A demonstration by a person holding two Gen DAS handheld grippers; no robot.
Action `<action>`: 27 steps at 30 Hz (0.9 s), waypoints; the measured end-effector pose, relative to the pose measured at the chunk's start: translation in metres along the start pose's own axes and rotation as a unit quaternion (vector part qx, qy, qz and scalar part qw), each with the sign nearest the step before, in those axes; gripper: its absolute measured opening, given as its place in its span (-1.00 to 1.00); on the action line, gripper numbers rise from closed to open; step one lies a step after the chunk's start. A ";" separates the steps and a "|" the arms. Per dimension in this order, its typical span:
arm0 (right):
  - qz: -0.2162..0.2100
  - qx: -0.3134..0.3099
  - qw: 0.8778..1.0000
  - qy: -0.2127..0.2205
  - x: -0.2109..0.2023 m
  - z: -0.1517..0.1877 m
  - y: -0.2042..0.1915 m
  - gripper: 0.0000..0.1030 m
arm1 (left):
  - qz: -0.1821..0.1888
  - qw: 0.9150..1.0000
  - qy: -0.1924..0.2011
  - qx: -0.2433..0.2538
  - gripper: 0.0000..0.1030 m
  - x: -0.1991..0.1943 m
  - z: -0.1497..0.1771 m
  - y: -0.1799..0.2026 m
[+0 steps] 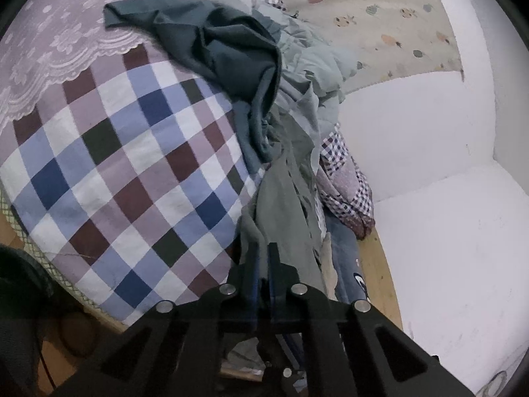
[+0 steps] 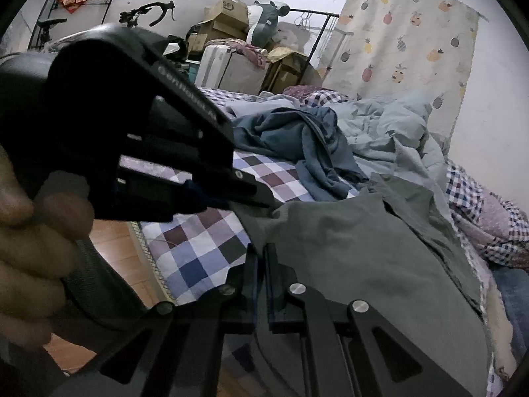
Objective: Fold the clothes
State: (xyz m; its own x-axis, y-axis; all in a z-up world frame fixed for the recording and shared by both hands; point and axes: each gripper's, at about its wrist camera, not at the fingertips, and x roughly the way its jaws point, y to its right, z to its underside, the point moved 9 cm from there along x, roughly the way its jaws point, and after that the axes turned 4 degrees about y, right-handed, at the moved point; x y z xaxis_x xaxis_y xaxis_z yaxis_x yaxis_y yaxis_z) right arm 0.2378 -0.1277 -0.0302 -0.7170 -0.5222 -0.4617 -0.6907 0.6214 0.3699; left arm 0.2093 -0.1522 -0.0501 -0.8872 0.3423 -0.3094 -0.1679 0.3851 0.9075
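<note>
At the far left of the right wrist view, a person's hand [image 2: 29,231] wraps the black grip of the left hand-held gripper [image 2: 264,203], whose fingers are pressed together on the near left corner of the olive-green woven garment [image 2: 363,264]. To its right, low in the same view, the right hand-held gripper [image 2: 261,258] has its blue-edged fingers [image 2: 253,271] nearly shut, pinching the same near edge of the garment just beside the other gripper.

The garment lies over the near right part of the bed with the purple, blue and white checked cover [image 2: 198,251]. Its near part is pulled fairly flat and smooth between the two pinch points. In the left wrist view its long axis runs from the left hand-held gripper [image 1: 263,254] up and away toward the heap, where the cloth [image 1: 281,198] narrows into creased folds.

Behind it sits a crumpled dark teal-blue garment [image 2: 297,135], and further right a rumpled pale blue-grey quilt [image 2: 390,125]. At the right edge a small-checked purple cloth [image 2: 479,211] bunches against the white wall [image 1: 429,231], with a pineapple-print curtain [image 2: 406,46] hanging above.
</note>
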 end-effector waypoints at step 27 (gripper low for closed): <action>0.227 -0.027 0.971 -0.065 -0.053 0.064 0.113 -0.03 | 0.096 0.992 0.044 0.072 -0.98 -0.033 -0.046 0.132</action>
State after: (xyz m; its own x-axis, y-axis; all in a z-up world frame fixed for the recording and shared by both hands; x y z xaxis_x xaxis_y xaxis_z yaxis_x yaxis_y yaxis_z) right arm 0.2033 0.0075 -0.0156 -0.9332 -0.1213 -0.3382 -0.3131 0.7362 0.5999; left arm 0.1966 -0.1525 0.0929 -0.9322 0.3472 -0.1025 0.0655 0.4402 0.8955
